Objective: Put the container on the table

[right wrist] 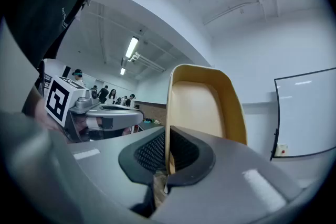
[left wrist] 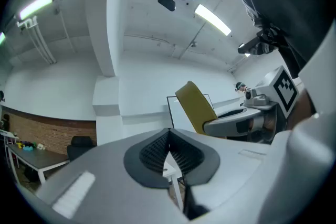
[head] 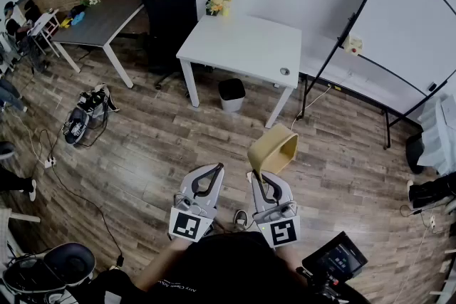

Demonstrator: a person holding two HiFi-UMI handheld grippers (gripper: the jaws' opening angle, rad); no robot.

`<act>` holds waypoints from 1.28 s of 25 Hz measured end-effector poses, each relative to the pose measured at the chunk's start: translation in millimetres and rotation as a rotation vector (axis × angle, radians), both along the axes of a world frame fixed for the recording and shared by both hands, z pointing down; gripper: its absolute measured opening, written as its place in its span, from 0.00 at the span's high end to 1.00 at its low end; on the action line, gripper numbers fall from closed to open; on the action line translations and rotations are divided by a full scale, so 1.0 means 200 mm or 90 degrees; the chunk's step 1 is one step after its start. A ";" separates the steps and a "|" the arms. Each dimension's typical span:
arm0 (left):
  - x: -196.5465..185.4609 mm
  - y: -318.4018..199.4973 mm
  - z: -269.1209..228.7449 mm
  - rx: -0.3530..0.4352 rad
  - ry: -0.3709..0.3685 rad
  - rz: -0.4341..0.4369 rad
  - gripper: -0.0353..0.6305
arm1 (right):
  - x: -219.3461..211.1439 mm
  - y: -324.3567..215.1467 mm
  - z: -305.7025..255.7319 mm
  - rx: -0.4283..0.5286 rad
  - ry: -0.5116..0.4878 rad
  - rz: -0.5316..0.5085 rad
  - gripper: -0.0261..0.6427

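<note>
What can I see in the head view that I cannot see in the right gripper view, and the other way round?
Only the head view: the white table ahead and the small bin under it.
Only the right gripper view: how the right gripper has its jaws closed on one wall of the yellow container, and the ceiling lights.
Both: the container, the left gripper and the whiteboard.

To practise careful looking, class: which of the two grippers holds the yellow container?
The right gripper: its jaws clamp one wall of the yellow container. The left gripper is shut on nothing.
</note>
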State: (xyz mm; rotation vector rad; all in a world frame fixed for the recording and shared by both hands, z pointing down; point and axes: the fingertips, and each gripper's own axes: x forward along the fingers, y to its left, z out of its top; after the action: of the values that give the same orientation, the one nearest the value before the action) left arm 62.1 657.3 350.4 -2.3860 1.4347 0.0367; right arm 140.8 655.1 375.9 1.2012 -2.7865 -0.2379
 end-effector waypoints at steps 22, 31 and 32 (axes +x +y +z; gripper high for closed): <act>-0.45 0.11 0.06 -0.011 0.036 -0.003 0.94 | -0.55 0.07 0.04 -0.004 0.033 -0.030 0.92; -0.54 -0.09 0.13 -0.019 0.030 0.003 0.94 | -0.62 -0.13 0.11 -0.019 0.035 -0.009 0.92; -0.53 -0.15 0.13 -0.023 0.028 0.004 0.94 | -0.62 -0.19 0.11 -0.020 0.029 -0.008 0.92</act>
State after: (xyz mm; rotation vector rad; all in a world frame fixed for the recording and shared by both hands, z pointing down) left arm -43.4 627.8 377.1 -2.4334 1.4585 0.0660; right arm 17.4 617.6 398.4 1.1564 -2.7486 -0.2194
